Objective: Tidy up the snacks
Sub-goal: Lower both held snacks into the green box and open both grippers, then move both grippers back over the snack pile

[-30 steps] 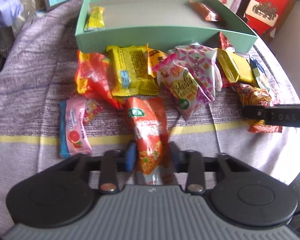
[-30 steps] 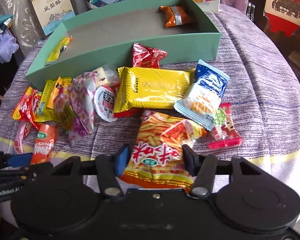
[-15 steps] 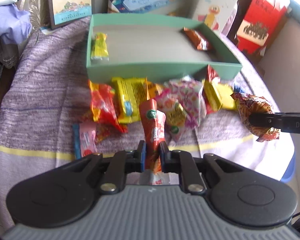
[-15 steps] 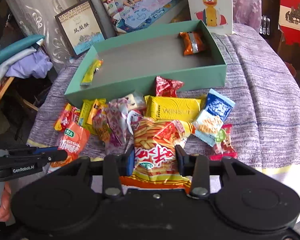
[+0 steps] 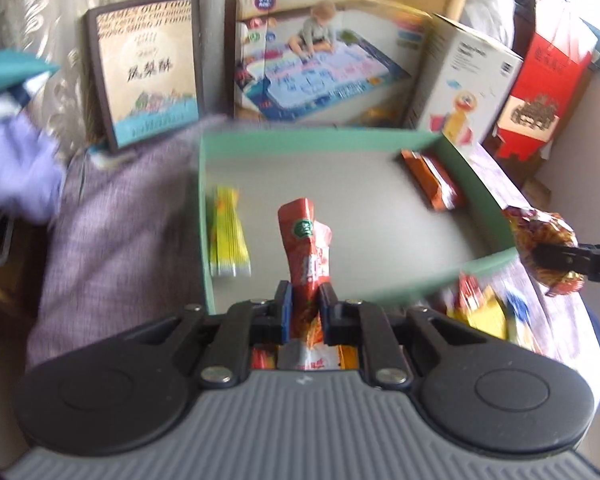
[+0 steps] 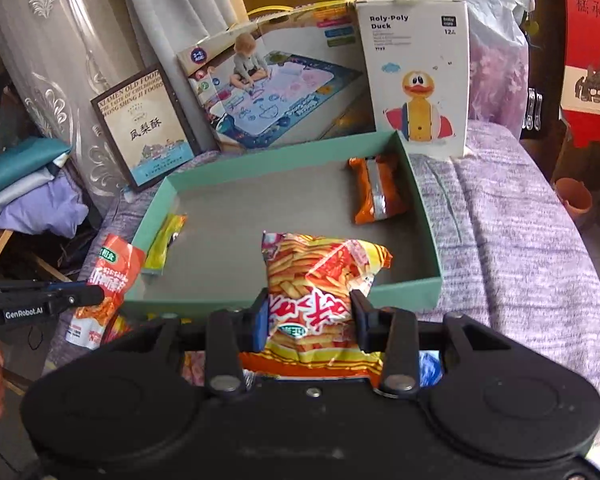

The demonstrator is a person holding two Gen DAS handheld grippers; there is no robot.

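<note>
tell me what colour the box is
Mint green walls, grey floor inside; clearest in the right wrist view.

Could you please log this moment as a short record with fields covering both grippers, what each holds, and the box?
left gripper: shut on red packet, held above the box
right gripper: shut on fries bag, at the box's near wall
green box: open, on the purple cloth
inside box: yellow packet at left, orange packet at far right
behind box: duck carton
</note>
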